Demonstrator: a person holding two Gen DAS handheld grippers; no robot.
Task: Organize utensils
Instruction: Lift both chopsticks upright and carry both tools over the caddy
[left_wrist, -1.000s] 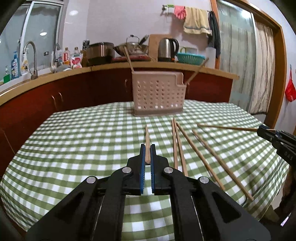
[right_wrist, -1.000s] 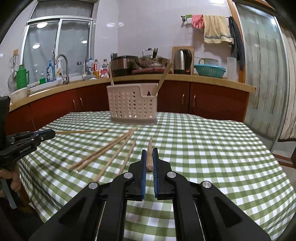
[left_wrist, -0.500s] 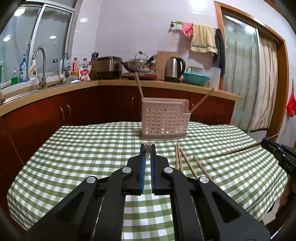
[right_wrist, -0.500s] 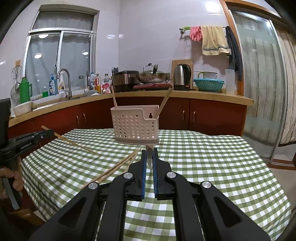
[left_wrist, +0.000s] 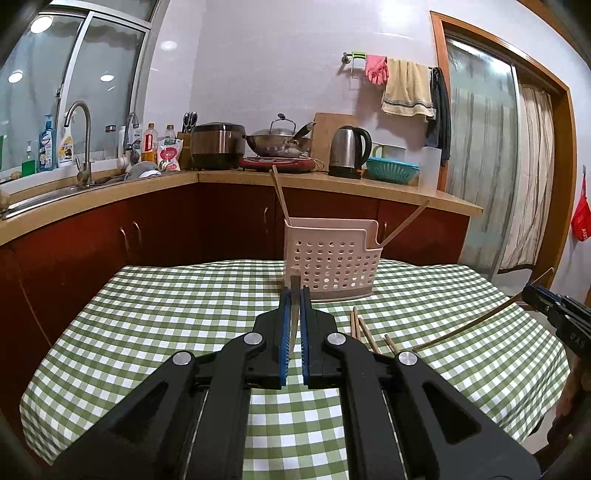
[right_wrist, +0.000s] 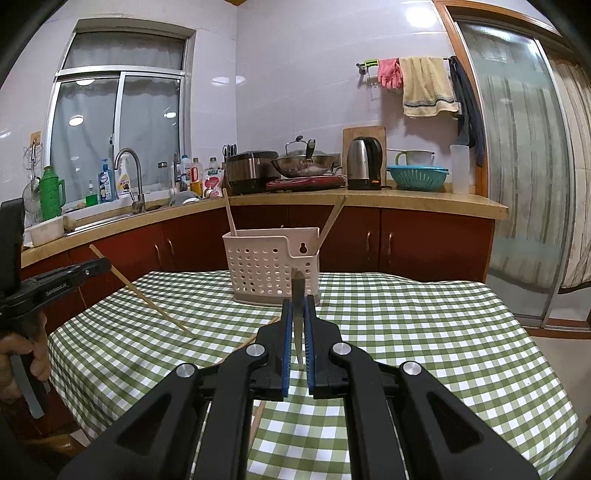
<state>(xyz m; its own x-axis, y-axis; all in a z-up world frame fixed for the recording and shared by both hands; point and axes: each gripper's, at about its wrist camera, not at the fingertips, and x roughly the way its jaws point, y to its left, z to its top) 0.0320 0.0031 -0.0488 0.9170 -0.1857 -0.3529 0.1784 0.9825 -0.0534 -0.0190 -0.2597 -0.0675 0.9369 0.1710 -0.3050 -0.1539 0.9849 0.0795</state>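
**Two hand-held grippers, each clamping one chopstick, before the utensil holder**

Nearest in the left wrist view, the left hand-held gripper (left_wrist: 294, 295) has its blue-padded jaws closed on a chopstick (left_wrist: 293, 317), which stands steeply between the pads with its tip rising just above them. In the right wrist view, the right hand-held gripper (right_wrist: 298, 306) is likewise closed on a second chopstick (right_wrist: 298, 314), held steeply, its upper end overlapping the front of the holder in the picture. Each gripper also appears in the other's view: the right one at the right edge, its chopstick slanting down toward the cloth; the left one at the left edge, a hand (right_wrist: 22, 354) on its grip.

Below and beyond the jaws lies the surface (left_wrist: 166, 325), covered by a green-and-white checked cloth. Several loose chopsticks (left_wrist: 364, 330) rest on it just right of the left gripper.

Farther back, near the far edge of the surface, stands the perforated utensil holder (left_wrist: 332, 266), upright. Two chopsticks (left_wrist: 280, 199) already lean out of it, one to each side.

Behind runs a kitchen counter (left_wrist: 229, 181) carrying a kettle (left_wrist: 349, 151), a wok (left_wrist: 275, 142) and a sink tap (left_wrist: 83, 140).
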